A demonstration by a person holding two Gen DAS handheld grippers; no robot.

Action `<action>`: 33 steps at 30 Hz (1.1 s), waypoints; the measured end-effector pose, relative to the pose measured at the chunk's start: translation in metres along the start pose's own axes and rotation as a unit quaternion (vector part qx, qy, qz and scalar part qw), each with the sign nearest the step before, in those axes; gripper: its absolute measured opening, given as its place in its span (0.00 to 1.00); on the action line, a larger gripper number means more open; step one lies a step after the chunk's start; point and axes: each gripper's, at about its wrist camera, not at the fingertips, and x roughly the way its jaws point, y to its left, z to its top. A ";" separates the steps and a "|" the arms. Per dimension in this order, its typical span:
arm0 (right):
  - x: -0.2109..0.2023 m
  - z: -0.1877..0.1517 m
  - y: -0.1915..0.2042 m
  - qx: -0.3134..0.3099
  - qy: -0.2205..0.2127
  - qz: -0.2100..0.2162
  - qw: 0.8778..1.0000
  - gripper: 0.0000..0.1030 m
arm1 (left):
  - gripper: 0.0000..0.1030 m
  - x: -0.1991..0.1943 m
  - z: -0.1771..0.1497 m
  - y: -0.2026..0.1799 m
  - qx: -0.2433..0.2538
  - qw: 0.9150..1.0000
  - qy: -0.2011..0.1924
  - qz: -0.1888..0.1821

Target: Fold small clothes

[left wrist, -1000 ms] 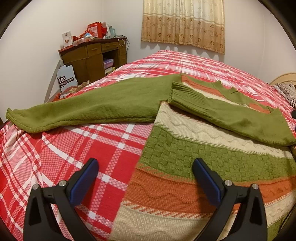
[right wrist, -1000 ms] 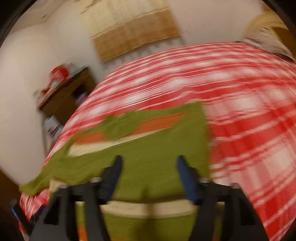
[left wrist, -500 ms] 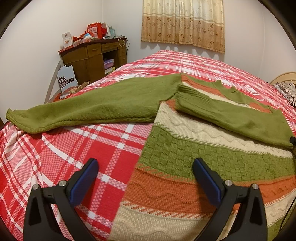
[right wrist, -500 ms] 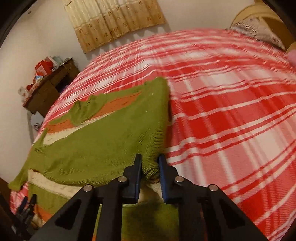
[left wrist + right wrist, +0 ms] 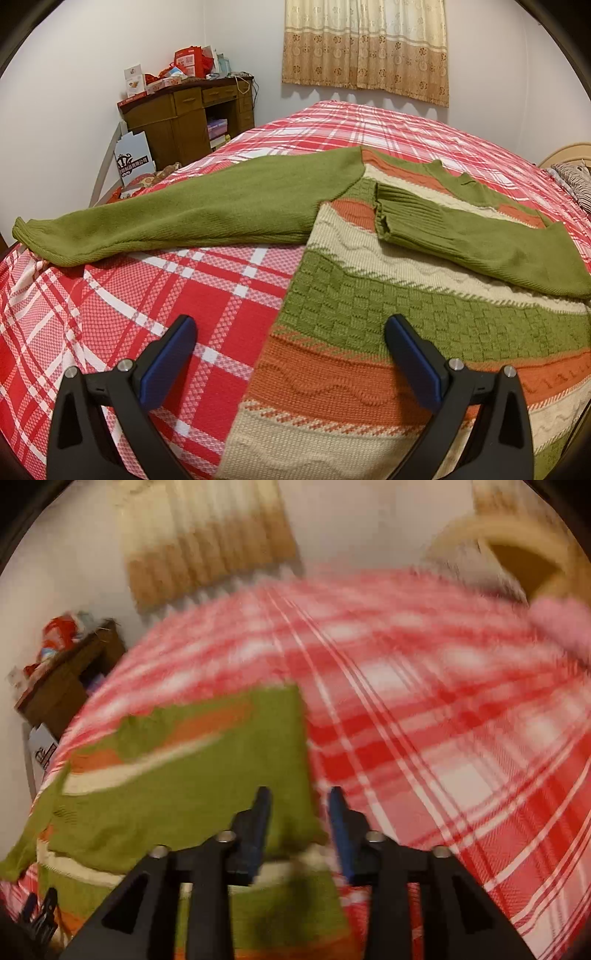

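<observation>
So in the left wrist view the striped sweater point(image 5: 388, 332) is spread flat on the bed point(image 5: 166, 314), filling the lower right and centre of the frame, with one green sleeve point(image 5: 480, 236) already folded across the chest, its ribbed cuff landing just right of centre. That's the done part. The other sleeve point(image 5: 177, 218) is stretched straight out to the left edge of the frame, cuff hanging near the bed's edge, so that one hasn't been touched yet. The left gripper point(image 5: 291, 354) hovers at the bottom of the frame with its jaws wide apart, nothing between them, sitting over the sweater's side edge where the knit meets the plaid cover. Over in the right wrist view it's pretty blurry, but you can make out the folded-over sleeve as a big green patch point(image 5: 177, 797) in the left half, plaid bed to the right. The right gripper point(image 5: 299, 823) is at bottom centre with its jaws opening, about halfway apart; the fold edge of the green knit sits between them but the pads don't look like they're pressing on it. My guess: roughly a third done. Second sleeve, then folding the body up, are what's left.
</observation>
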 end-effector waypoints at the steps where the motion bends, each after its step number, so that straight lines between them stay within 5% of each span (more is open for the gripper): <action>1: -0.008 0.000 0.016 -0.019 -0.015 0.015 1.000 0.58 | 1.00 0.000 0.000 0.000 0.000 1.000 0.000 0.000; 3: -0.019 -0.004 0.049 -0.055 -0.032 0.080 0.995 0.59 | 1.00 0.000 0.000 0.000 0.000 1.000 0.000 -0.001; 6: -0.011 -0.014 0.113 -0.123 0.012 0.198 0.972 0.59 | 1.00 -0.001 0.001 0.001 -0.003 1.000 0.000 -0.004; 10: 0.011 -0.024 0.189 -0.169 0.060 0.274 0.945 0.59 | 1.00 -0.004 0.007 0.008 -0.008 1.000 0.022 -0.014; 15: 0.051 -0.039 0.258 -0.219 0.130 0.290 0.922 0.59 | 1.00 -0.019 0.016 0.048 -0.051 0.998 0.036 -0.020; 18: 0.063 -0.064 0.282 -0.254 0.151 0.272 0.916 0.59 | 1.00 -0.028 0.027 0.084 -0.070 0.997 0.011 0.022; 19: 0.063 -0.069 0.286 -0.271 0.134 0.259 0.917 0.55 | 1.00 -0.030 0.031 0.095 -0.075 0.996 0.002 0.038; 22: 0.060 -0.068 0.289 -0.282 0.113 0.236 0.923 0.14 | 1.00 -0.035 0.041 0.128 -0.094 0.991 -0.025 0.091; 23: 0.062 -0.063 0.287 -0.268 0.117 0.241 0.925 0.09 | 1.00 -0.036 0.043 0.138 -0.109 0.988 -0.030 0.103; 27: 0.060 -0.051 0.289 -0.231 0.114 0.259 0.931 0.09 | 1.00 -0.039 0.047 0.186 -0.198 0.971 -0.037 0.125; 33: 0.072 -0.068 0.305 -0.234 0.123 0.294 0.919 0.15 | 1.00 -0.039 0.045 0.229 -0.264 0.948 -0.033 0.172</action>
